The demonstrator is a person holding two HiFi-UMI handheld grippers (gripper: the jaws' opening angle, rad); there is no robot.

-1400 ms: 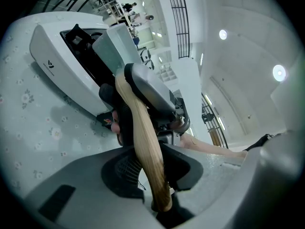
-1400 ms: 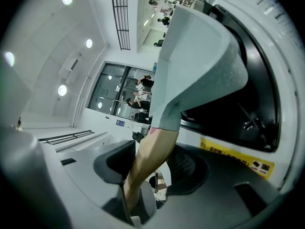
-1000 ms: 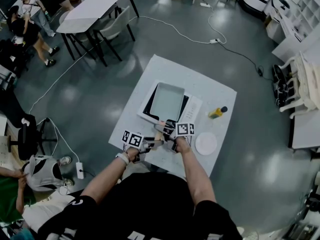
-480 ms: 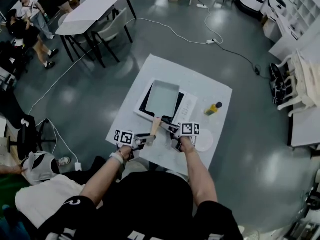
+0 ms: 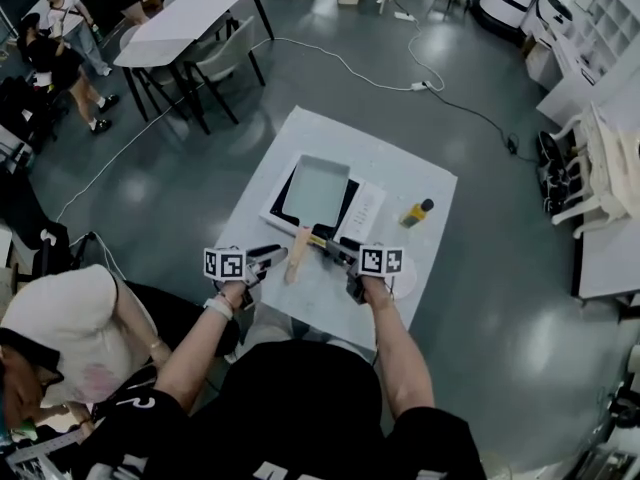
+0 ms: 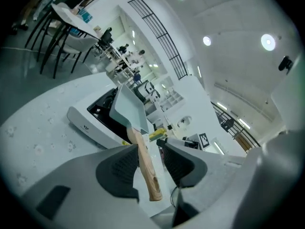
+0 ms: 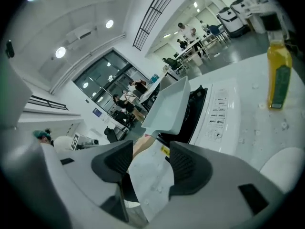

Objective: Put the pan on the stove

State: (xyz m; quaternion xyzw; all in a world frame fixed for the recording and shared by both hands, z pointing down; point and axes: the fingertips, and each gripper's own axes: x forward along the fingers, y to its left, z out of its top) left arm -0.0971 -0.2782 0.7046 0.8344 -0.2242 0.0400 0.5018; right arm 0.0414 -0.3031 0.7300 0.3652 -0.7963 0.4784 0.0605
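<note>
Table [image 5: 400, 168], white, head view: induction stove [image 5: 362, 211] set on it, with the pale square pan [image 5: 313, 190] resting on the stove's black glass and its wooden handle [image 5: 296, 256] jutting off the near edge toward you. A yellow oil bottle [image 5: 417, 212] stands right of the stove, and a white plate [image 5: 403, 284] lies near the front right corner. Your left gripper [image 5: 268, 256] is just left of the handle's end and your right gripper [image 5: 325, 243] just right of it. Left gripper view: jaws apart, with the handle showing in the gap close by one ribbed pad [image 6: 125, 168]. It is not clamped, and touch cannot be told. The pan is beyond, on the stove. Right gripper view: jaws wide apart, having just eased slightly closer, with only tabletop between them. The pan and the stove's control panel [image 7: 221, 111] are ahead, the oil bottle stands upright at right, and the plate's rim is at lower right.
</note>
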